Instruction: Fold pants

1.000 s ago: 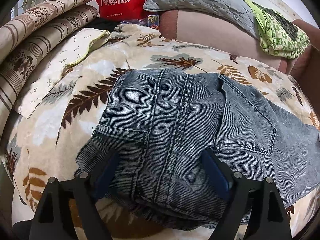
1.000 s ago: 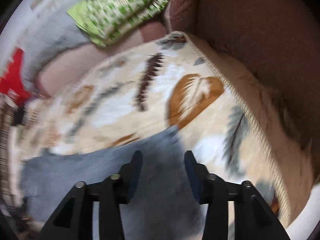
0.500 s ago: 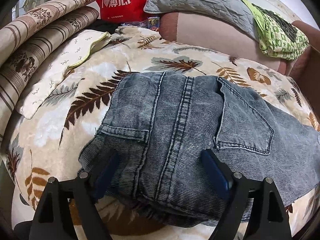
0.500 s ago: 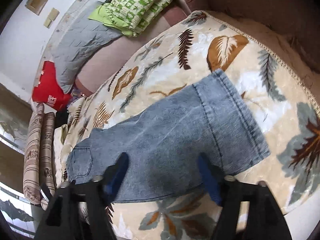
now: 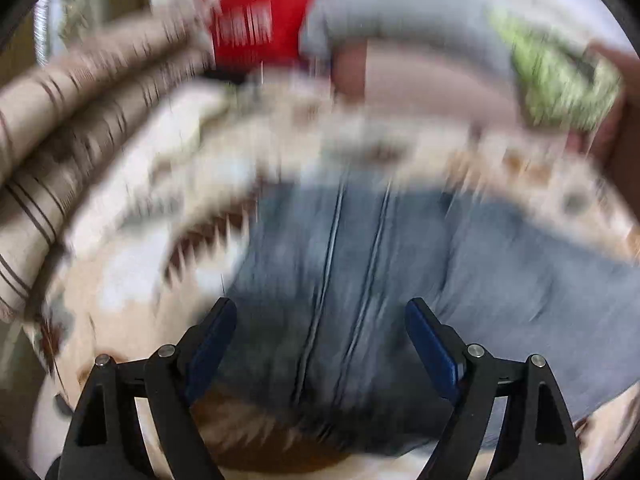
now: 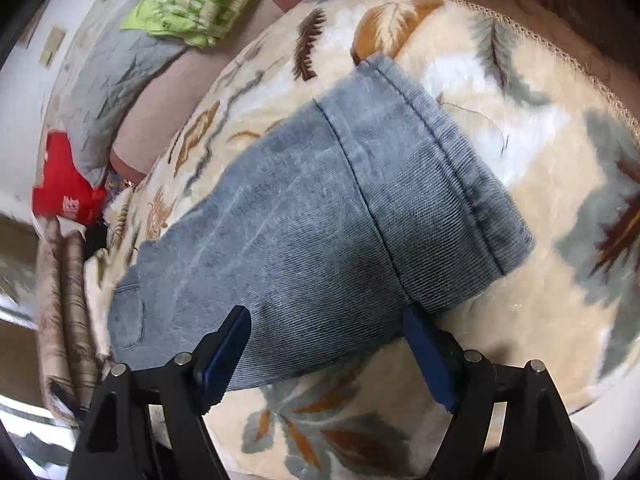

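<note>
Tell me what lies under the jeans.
The jeans lie on a leaf-print blanket, which shows all around them. Whatever is beneath the denim itself is covered.

Left wrist view is motion-blurred: pants (image 5: 360, 264), red bag (image 5: 260, 20) lettering unreadable. Pants' waist end lies partly hidden behind the right fingers (image 6: 228, 348).

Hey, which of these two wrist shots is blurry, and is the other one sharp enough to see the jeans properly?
Left wrist view: heavy motion blur smears the jeans and the leaf blanket; only the left gripper is crisp. Right wrist view: mostly sharp, the denim weave and leg hem read clearly between the open right gripper fingers, with fisheye bending at the edges.
</note>
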The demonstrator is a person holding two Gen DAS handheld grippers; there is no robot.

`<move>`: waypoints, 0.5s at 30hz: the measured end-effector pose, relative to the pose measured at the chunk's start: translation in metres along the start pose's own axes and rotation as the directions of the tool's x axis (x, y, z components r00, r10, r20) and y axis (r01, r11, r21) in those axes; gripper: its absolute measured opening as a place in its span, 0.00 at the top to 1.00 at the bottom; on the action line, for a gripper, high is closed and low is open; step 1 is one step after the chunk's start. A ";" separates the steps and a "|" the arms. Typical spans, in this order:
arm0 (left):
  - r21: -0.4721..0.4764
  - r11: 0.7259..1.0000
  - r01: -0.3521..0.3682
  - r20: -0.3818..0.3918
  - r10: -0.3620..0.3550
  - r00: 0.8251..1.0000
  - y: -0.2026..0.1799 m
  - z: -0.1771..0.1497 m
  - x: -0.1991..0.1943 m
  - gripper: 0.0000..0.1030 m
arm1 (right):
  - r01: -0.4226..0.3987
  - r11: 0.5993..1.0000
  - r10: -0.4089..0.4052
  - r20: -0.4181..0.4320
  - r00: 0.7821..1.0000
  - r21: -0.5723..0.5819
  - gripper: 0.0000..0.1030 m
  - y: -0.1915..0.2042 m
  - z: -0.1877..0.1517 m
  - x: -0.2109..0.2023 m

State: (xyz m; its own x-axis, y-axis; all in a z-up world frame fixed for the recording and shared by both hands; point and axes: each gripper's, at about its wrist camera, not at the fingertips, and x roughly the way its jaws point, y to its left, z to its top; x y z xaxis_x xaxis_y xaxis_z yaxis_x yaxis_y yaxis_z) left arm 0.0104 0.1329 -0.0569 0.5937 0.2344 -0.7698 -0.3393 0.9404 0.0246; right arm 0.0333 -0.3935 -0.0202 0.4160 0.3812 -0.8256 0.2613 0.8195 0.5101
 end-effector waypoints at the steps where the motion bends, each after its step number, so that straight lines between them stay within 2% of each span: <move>1: -0.026 0.999 0.021 -0.025 -0.021 0.999 0.004 -0.004 0.007 0.15 | 0.004 1.000 -0.003 0.012 1.000 -0.012 0.21 0.008 0.001 -0.006; 2: -0.056 0.998 0.028 -0.002 -0.028 1.000 0.006 -0.003 0.005 0.15 | 0.003 1.000 -0.002 0.025 1.000 -0.030 0.21 0.018 0.004 -0.013; 5: -0.020 1.000 0.008 0.003 -0.008 1.000 0.000 0.000 0.004 0.15 | 0.011 0.994 -0.002 0.077 0.997 -0.111 0.21 0.054 0.013 -0.024; 8: -0.041 0.999 0.025 -0.003 -0.025 1.000 0.004 0.001 0.005 0.15 | -0.056 0.988 0.066 0.064 0.996 -0.144 0.21 0.083 0.029 -0.013; 12: -0.043 0.999 0.032 -0.002 -0.032 0.999 0.005 0.002 0.006 0.15 | -0.176 0.979 0.175 -0.024 0.984 -0.107 0.21 0.108 0.053 0.039; 15: -0.044 0.998 0.036 -0.001 -0.036 0.999 0.004 0.002 0.007 0.15 | -0.158 0.984 0.150 -0.090 0.985 -0.083 0.21 0.105 0.065 0.094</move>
State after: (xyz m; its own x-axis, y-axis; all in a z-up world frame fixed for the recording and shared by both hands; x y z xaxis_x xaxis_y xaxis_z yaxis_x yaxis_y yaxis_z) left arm 0.0141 0.1388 -0.0609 0.6045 0.1999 -0.7711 -0.3494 0.9365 -0.0311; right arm 0.1567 -0.2993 -0.0288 0.3708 0.5370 -0.7577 0.1193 0.7816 0.6123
